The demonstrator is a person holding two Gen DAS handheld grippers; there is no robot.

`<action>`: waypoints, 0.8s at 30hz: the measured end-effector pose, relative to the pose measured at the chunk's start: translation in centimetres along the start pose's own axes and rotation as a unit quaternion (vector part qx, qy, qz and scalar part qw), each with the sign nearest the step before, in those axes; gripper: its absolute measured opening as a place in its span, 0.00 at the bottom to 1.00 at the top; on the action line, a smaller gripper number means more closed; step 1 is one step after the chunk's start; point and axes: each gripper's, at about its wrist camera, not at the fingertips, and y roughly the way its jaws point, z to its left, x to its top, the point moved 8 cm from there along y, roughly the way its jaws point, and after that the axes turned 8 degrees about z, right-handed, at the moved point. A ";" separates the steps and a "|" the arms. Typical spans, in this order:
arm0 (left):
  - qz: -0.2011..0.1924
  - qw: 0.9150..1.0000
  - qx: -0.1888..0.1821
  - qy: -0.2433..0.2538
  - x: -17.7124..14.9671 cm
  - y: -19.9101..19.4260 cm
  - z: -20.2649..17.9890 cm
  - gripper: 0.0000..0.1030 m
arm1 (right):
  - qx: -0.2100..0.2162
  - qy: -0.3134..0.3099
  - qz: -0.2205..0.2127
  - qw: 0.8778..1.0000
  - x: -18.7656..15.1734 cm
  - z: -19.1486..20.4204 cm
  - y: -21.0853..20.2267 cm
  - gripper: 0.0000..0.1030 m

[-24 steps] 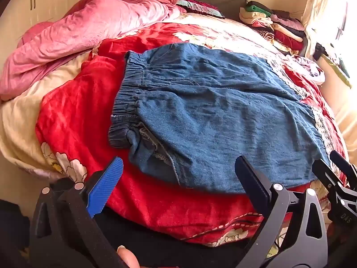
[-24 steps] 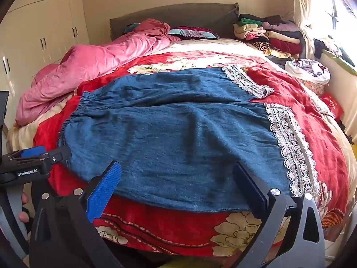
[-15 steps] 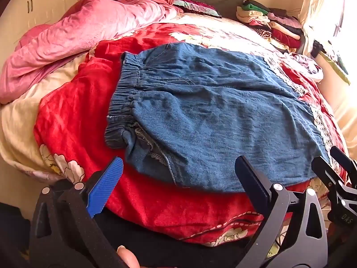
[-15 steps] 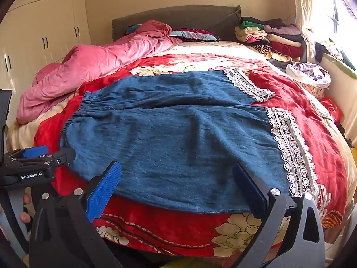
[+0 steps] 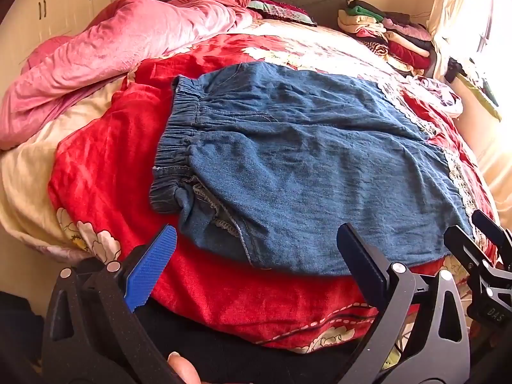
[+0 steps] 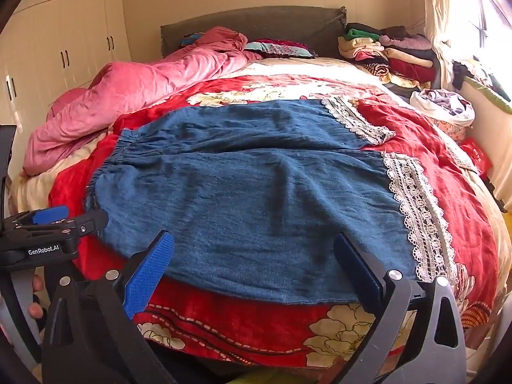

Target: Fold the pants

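Note:
Blue denim pants (image 5: pixel 304 160) (image 6: pixel 256 198) with white lace cuffs lie spread flat on a red flowered bedspread (image 5: pixel 105 160) (image 6: pixel 448 166), elastic waistband to the left, legs to the right. The near waist corner is bunched, showing the inner seam. My left gripper (image 5: pixel 256 259) hovers open near the front edge of the pants by the waist end, nothing between its fingers. My right gripper (image 6: pixel 252 262) hovers open over the near leg's front edge, also empty. The left gripper (image 6: pixel 51 224) shows at the left edge of the right wrist view.
A crumpled pink quilt (image 5: pixel 105 51) fills the bed's far left. Folded clothes (image 6: pixel 390 54) are stacked at the far right by the headboard (image 6: pixel 256 25). A white bundle (image 6: pixel 444 105) lies at the right edge. White wardrobes (image 6: pixel 64 48) stand left; a window at right.
Both views have shifted slightly: the pants sit a little lower in the frames, as the grippers tilted or rose a bit. The pants have not moved. Both grippers stay open.

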 end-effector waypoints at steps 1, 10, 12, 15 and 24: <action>0.000 1.000 0.000 0.000 0.0 0.0 0.0 0.91 | -0.001 -0.002 0.002 1.000 0.0 0.1 0.2 0.96; -0.001 1.000 0.000 0.001 0.2 -0.2 -0.1 0.91 | -0.002 -0.007 0.001 1.000 -0.1 0.2 0.2 0.96; -0.001 1.000 0.000 0.001 0.3 -0.2 -0.2 0.91 | -0.003 -0.008 0.001 1.000 0.0 0.3 0.2 0.96; -0.002 1.000 0.000 0.002 0.2 -0.2 0.0 0.91 | -0.003 -0.007 0.002 1.000 -0.1 0.3 0.2 0.96; -0.003 1.000 -0.001 0.001 0.5 -0.3 -0.1 0.91 | -0.005 -0.009 0.004 1.000 0.0 0.3 0.2 0.96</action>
